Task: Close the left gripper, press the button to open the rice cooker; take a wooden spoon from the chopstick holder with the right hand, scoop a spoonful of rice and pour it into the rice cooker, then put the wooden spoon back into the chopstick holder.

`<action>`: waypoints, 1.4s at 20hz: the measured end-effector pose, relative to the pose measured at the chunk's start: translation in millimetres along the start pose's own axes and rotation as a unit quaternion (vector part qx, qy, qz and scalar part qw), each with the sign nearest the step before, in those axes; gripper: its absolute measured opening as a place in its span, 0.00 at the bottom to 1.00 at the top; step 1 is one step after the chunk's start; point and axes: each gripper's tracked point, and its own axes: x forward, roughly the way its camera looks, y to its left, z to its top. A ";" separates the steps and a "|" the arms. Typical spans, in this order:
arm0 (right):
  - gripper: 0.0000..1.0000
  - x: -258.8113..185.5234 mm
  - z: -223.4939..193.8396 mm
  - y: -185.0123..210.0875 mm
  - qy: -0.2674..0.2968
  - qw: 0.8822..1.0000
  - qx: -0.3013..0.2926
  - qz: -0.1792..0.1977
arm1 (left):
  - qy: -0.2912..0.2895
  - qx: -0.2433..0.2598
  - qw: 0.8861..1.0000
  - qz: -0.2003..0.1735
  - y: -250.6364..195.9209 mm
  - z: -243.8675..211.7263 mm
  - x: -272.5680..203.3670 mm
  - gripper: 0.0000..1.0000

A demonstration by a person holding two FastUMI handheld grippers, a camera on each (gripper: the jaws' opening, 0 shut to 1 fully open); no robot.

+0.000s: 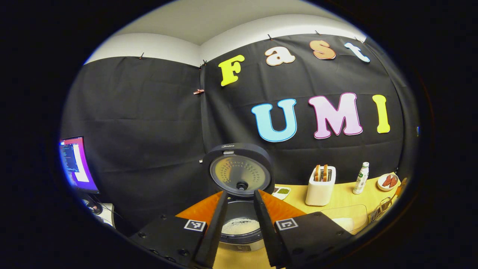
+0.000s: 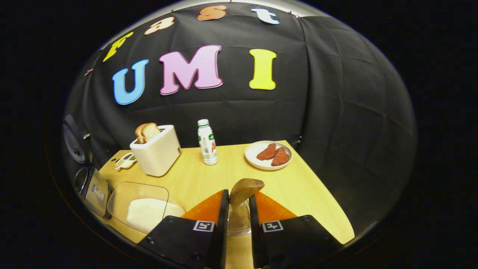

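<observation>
Left gripper (image 1: 241, 216): I hold it off the desk (image 1: 336, 201), fingers a little apart with nothing between them, aimed at 12 o'clock toward the rice cooker (image 1: 241, 209).
Rice cooker: lid already up, white rice visible in the pot.
Right gripper (image 2: 239, 220): fingers drawn close on either side of the wooden spoon (image 2: 244, 190); I judge them clamped on its handle, though the contact is partly hidden.
Wooden spoon: bowl sticks up at 12 o'clock past the fingertips, long axis running along the fingers, over a clear holder below.
Rice container (image 2: 140, 209): at 9 o'clock of my right fingers, near.
Key relation: the right hand has the spoon; which step comes next I cannot tell.
</observation>
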 end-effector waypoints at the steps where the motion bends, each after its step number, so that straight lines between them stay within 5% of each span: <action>1: 0.34 -1.3 1.8 -3.2 -0.001 1.000 0.001 -0.009 | -0.001 0.000 1.000 -0.001 -0.7 0.1 0.7 0.54; 9: 0.41 -34.6 19.2 -6.6 -0.024 1.000 -0.005 -0.016 | -0.009 -0.002 1.000 -0.007 0.8 7.2 5.8 0.54; 20: 0.40 -88.0 56.8 63.2 -0.085 0.994 -0.001 0.073 | -0.032 0.001 0.999 -0.013 21.3 27.1 35.7 0.56; 28: 0.40 -103.4 63.2 95.1 -0.099 0.989 -0.013 0.105 | -0.032 -0.043 0.997 -0.049 25.9 38.6 61.8 0.78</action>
